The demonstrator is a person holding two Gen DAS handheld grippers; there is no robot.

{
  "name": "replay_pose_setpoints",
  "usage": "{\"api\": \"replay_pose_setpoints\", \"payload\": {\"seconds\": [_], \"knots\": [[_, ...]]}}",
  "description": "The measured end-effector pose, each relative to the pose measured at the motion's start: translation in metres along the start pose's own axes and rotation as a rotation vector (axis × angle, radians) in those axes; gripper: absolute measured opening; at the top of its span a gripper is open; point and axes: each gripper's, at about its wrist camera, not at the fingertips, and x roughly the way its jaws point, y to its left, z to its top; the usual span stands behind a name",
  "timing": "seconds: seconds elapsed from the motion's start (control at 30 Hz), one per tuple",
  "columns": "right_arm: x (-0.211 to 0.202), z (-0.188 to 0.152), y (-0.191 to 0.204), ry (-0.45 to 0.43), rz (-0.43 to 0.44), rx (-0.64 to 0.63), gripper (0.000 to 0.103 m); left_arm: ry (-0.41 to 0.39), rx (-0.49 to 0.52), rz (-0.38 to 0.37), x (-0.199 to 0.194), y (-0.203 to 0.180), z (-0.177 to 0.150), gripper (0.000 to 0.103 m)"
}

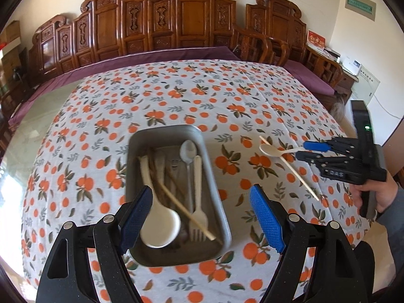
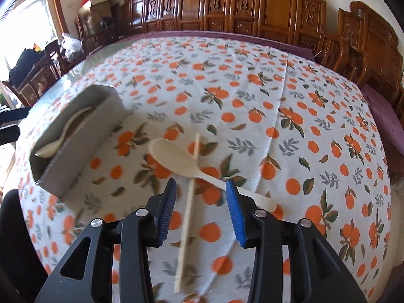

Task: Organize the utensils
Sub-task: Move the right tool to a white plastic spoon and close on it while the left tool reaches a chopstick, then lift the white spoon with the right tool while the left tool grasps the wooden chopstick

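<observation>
Here the left gripper (image 1: 200,217) hangs with its fingers wide apart and nothing between them above the grey metal tray (image 1: 216,176), which holds one large white ladle (image 1: 157,223), one metal spoon (image 1: 188,151), one pale fork (image 1: 198,217), one light chopstick (image 1: 188,214) and some darker sticks too blurred to count. The right gripper (image 2: 200,212) has its fingers partly apart, empty, over one loose chopstick (image 2: 188,212) and one pale spoon (image 2: 176,157), which lie crossed on the orange-print surface (image 2: 290,139) to the right of the tray.
</observation>
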Motion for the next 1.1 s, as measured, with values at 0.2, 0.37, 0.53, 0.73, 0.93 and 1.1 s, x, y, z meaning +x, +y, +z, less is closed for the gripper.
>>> {"api": "replay_pose_setpoints", "payload": {"seconds": [0.2, 0.37, 0.53, 0.73, 0.93, 1.1], "knots": [[0.022, 0.002, -0.015, 0.054, 0.001, -0.033, 0.043, 0.012, 0.018, -0.010, 0.010, -0.017, 0.003, 0.076], [0.033, 0.007, -0.018, 0.075, 0.023, -0.072, 0.044, 0.026, 0.022, -0.016, 0.017, -0.026, 0.002, 0.076], [0.044, 0.009, -0.002, 0.113, 0.013, -0.157, 0.044, 0.039, 0.030, -0.013, 0.023, -0.033, 0.002, 0.076], [0.039, 0.005, -0.004, 0.133, 0.031, -0.161, 0.010, 0.044, 0.043, -0.009, 0.025, -0.045, 0.004, 0.076], [0.018, -0.008, -0.016, 0.101, 0.083, -0.102, 0.009, 0.047, 0.057, -0.007, 0.029, -0.064, 0.007, 0.076], [-0.004, -0.017, -0.027, 0.064, 0.080, -0.065, 0.009, 0.061, 0.074, -0.010, 0.039, -0.085, 0.010, 0.076]]}}
